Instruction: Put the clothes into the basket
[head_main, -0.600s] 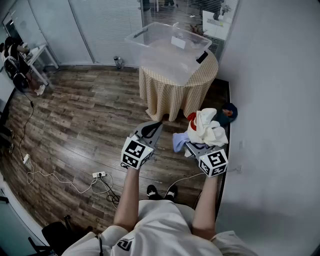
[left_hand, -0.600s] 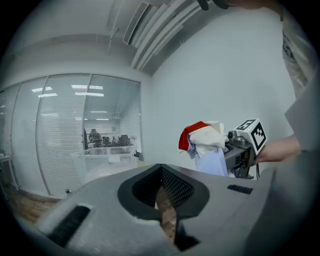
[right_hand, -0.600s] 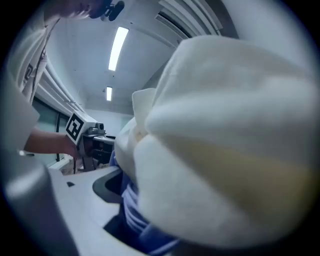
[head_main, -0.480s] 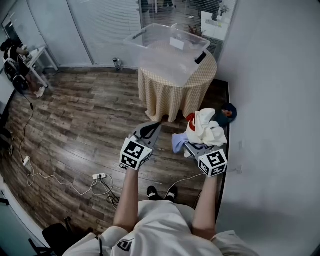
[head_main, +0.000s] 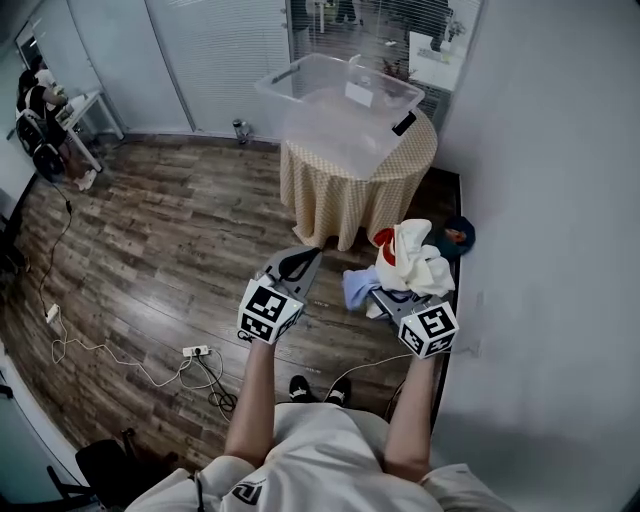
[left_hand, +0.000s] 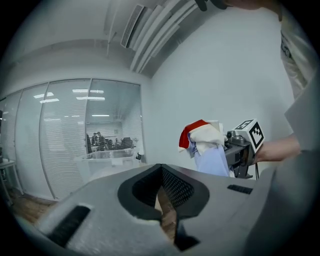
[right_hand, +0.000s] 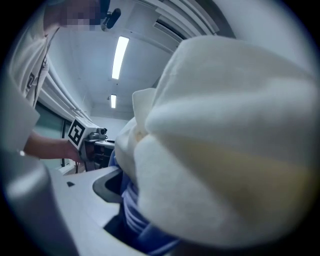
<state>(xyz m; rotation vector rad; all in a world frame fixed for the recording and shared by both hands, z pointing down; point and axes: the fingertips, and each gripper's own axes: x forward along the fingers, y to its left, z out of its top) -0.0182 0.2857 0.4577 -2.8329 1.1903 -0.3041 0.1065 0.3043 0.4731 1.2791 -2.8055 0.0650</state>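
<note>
The right gripper (head_main: 398, 298) is clamped on one bundle of clothes (head_main: 408, 262). In its own view a blue striped cloth (right_hand: 132, 210) sits pinched between the two jaws, and a cream cloth (right_hand: 225, 140) bulges over them and fills most of the picture. From the head view the bundle shows three colours: cream on top, pale blue hanging at the left side and a red piece at the far edge. It is held in the air, level, close to the white wall (head_main: 540, 200) on the right.

Just beside it, the left gripper (head_main: 308, 258) has its two jaws pressed together at the tips, with nothing between them; only floorboards show through the slit behind the tips.

On the wooden floor (head_main: 150, 230) past the bundle, against the wall, lies one dark blue garment (head_main: 458, 236). Farther ahead stands one round table (head_main: 345, 195) under a checked cloth that hangs to the floor. One clear plastic bin (head_main: 290, 75) rests on its top, reaching nearly from edge to edge, with no clothes in it. Near the person's feet, at the left, one power strip (head_main: 197, 350) lies on the floor.
</note>
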